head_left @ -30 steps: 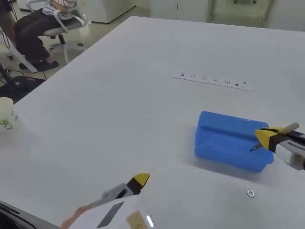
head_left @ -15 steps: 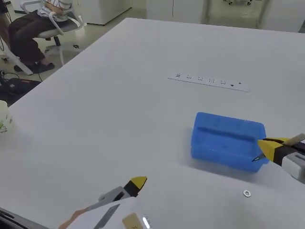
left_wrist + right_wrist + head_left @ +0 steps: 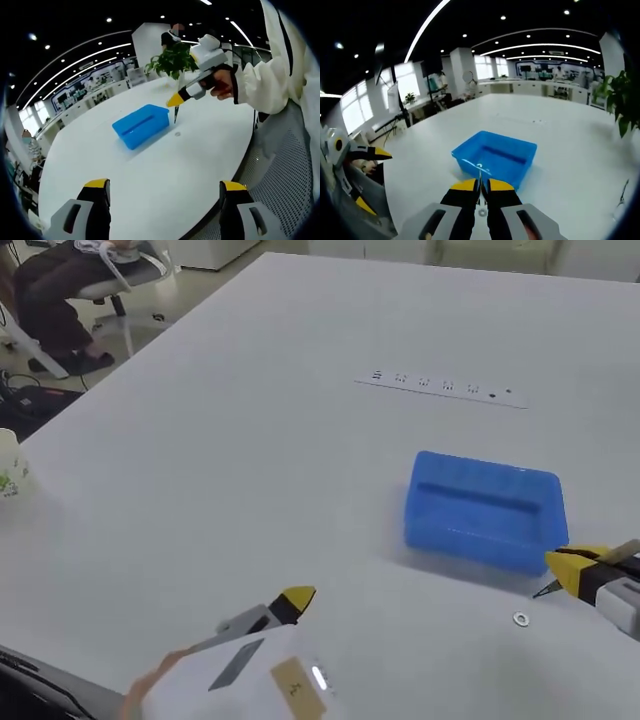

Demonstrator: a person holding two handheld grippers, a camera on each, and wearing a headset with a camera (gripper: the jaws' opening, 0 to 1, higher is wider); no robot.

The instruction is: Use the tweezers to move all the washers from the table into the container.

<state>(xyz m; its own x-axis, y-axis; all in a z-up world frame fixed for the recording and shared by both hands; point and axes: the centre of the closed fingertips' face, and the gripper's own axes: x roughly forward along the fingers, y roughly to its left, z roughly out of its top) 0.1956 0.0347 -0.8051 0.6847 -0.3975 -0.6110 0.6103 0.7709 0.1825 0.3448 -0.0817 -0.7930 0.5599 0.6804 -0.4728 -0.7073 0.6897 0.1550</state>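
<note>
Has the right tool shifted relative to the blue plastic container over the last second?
Yes. The right tool has pulled back off the blue plastic container toward the person, and is now near the small metal washer.

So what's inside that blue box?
The blue container shows a bare blue floor in the head view; I can make out nothing lying in it. Its near wall hides the front strip of floor, so something small there could be missed.
</note>
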